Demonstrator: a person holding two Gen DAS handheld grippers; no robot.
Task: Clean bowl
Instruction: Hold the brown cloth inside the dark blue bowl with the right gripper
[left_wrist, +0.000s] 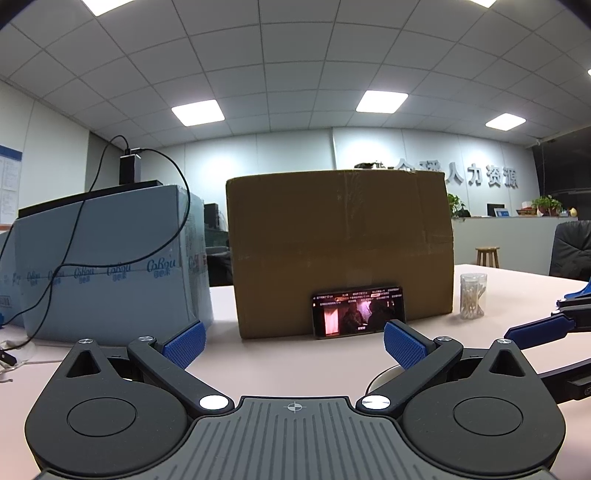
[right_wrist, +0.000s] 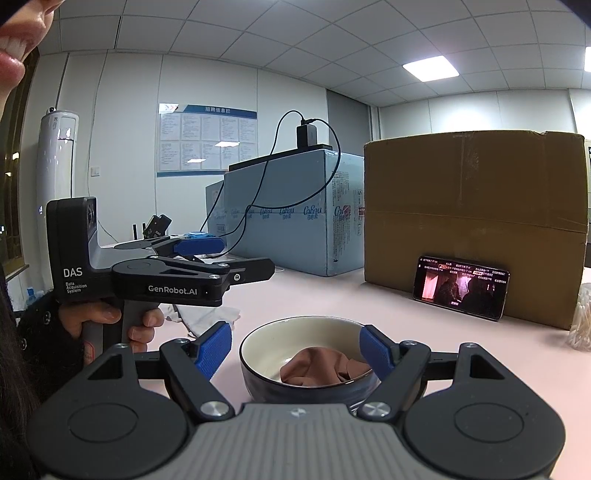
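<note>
Bowl (right_wrist: 308, 363) w/ cloth (right_wrist: 321, 371) sat at 12 o'clock of right gripper (right_wrist: 297, 350), jaws apart; left gripper (left_wrist: 293, 341) also apart, farther off.

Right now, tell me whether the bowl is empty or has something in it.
Not empty. The bowl stands upright on the table with a crumpled pinkish-brown cloth lying inside it, seen between the right gripper's open fingers.

Your ceiling panels (left_wrist: 198, 112) light the room evenly but dimly (they blow out white); fisheye bends walls at the edges, corners vignette black, and the phone screen (right_wrist: 460, 287) glows beyond your fingers.
</note>
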